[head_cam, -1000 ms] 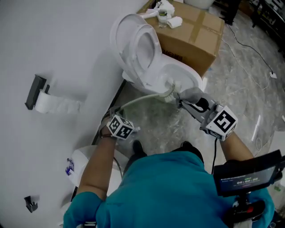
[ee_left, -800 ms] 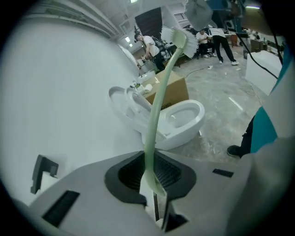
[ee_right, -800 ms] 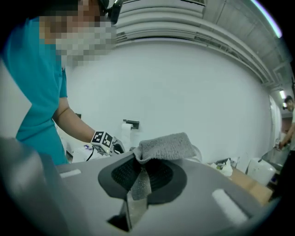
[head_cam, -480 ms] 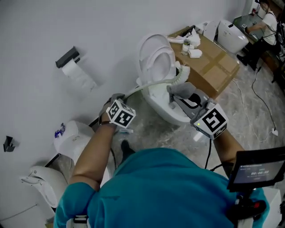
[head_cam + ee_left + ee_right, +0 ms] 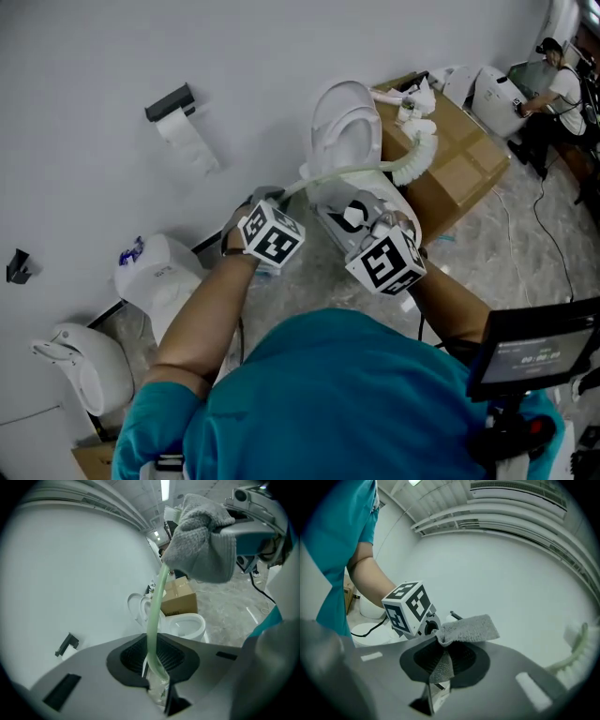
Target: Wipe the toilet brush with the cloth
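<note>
My left gripper [image 5: 157, 693] is shut on the near end of the toilet brush's pale green handle [image 5: 154, 620]. In the head view the handle [image 5: 352, 172] arcs right from the left gripper [image 5: 270, 202] to the white bristle head [image 5: 422, 142], which hangs in the air over the cardboard box. My right gripper [image 5: 437, 691] is shut on a grey cloth [image 5: 465, 629]. Seen from the head, the cloth [image 5: 361, 208] sits just under the handle's middle, in front of the right gripper [image 5: 367, 225]. In the left gripper view the cloth [image 5: 201, 538] overlaps the handle; contact is unclear.
A white toilet [image 5: 343, 127] with its lid up stands against the wall, beside a cardboard box [image 5: 464, 159] with small items on top. A toilet-roll holder [image 5: 180, 114] hangs on the wall. White bins [image 5: 155, 274] stand at the left. A person [image 5: 548, 82] sits far right.
Both grippers have risen. The brush has come up out of the toilet bowl, its head now in the air above the box. The cloth has moved left, close under the handle.
</note>
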`<state>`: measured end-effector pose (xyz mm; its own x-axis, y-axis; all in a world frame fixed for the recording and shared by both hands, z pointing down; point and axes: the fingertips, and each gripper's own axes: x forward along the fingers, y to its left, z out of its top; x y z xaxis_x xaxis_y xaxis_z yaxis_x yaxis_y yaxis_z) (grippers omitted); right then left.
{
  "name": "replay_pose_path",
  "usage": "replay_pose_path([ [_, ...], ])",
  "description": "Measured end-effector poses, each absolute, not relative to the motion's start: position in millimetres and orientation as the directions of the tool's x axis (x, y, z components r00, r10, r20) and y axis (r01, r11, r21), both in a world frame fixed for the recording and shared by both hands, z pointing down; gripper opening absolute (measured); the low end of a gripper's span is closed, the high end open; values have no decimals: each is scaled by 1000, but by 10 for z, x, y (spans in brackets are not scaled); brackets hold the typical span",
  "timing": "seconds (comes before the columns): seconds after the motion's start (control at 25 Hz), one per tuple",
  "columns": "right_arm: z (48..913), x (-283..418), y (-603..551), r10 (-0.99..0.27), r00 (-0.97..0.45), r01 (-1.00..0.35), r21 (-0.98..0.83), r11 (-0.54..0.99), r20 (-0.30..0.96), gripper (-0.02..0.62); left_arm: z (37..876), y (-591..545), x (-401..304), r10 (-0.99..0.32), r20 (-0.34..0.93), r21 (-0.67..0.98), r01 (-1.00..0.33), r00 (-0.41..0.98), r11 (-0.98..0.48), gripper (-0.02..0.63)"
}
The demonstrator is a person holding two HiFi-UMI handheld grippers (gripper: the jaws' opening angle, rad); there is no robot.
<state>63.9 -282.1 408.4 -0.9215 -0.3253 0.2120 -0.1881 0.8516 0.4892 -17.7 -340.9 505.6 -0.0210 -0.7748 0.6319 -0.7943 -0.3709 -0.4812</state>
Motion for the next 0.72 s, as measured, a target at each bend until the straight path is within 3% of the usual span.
replay_pose_path([
  [0.48, 4357, -1046, -2373, -378, -865, -88, 642, 761, 330, 34, 4717, -2813, -1095, -817, 576, -562, -743, -37, -363, 60],
  [0.72, 4393, -1344, -2326, -430, -813, 9, 747, 665, 392, 34, 4658, -2716, -1404, -816, 574, -555, -766, -69, -326, 60],
])
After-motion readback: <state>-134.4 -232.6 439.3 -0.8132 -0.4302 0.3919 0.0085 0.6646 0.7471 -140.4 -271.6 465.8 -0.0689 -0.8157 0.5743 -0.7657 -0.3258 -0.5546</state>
